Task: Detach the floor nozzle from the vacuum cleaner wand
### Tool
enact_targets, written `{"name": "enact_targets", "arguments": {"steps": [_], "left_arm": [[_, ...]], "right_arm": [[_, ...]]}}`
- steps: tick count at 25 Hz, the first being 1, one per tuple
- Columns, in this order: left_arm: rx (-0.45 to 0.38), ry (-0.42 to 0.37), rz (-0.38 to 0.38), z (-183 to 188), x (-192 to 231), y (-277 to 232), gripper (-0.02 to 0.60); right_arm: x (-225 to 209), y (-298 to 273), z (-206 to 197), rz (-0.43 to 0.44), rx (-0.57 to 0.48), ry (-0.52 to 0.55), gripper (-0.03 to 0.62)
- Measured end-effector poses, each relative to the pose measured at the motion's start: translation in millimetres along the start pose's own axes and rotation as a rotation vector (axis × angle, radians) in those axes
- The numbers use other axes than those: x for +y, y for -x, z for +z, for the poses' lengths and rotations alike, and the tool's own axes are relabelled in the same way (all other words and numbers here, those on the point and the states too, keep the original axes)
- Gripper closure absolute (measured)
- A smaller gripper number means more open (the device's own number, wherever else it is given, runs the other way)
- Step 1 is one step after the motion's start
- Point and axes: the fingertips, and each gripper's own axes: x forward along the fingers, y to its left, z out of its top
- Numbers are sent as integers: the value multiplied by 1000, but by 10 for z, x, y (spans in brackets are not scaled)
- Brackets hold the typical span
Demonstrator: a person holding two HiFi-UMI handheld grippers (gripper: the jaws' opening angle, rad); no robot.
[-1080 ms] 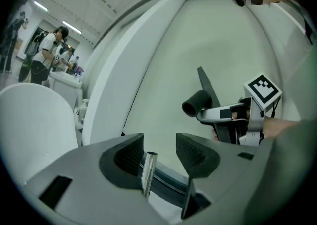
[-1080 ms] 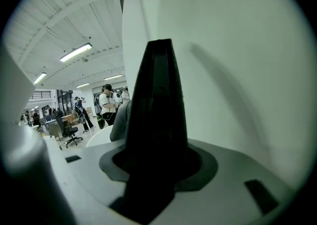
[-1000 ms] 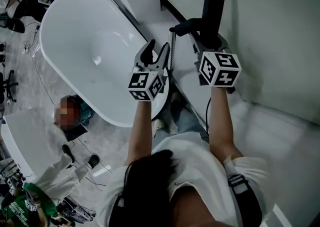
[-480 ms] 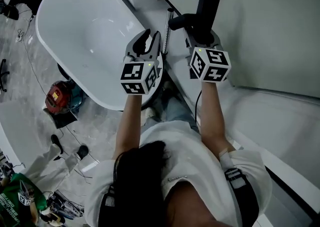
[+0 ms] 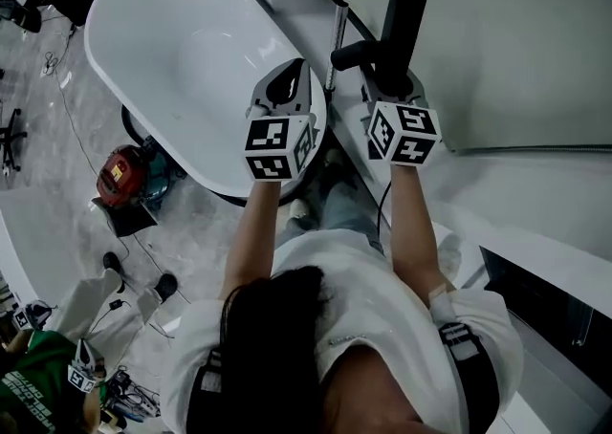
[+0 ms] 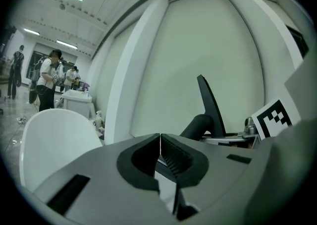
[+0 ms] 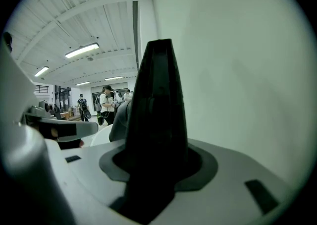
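The bathtub (image 5: 182, 50) is smooth, glossy white. The nozzle (image 7: 156, 120) looks like matt black plastic, and the wand (image 5: 337, 40) like dull silvery metal. The left gripper (image 6: 160, 139) has a smooth, matt grey plastic shell; its fingers (image 6: 181, 158) have a dark ribbed lining. The floor (image 5: 57, 164) is polished, veined stone. The shirt (image 5: 354, 298) is white cloth.

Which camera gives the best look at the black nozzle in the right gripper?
The head view: it shows the whole black nozzle, bent neck included, held in the right gripper. The right gripper view shows only a dark slab between the jaws; the left gripper view catches its edge and neck side-on.
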Motion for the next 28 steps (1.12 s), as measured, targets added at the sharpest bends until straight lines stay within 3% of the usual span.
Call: {"name": "enact_targets", "arguments": {"steps": [7, 28], "left_arm": [[23, -14, 42, -70, 83, 289, 574], [29, -18, 33, -277, 43, 583, 572]], "right_arm": [[246, 223, -134, -41, -18, 16, 390], [592, 519, -305, -71, -28, 69, 390]]}}
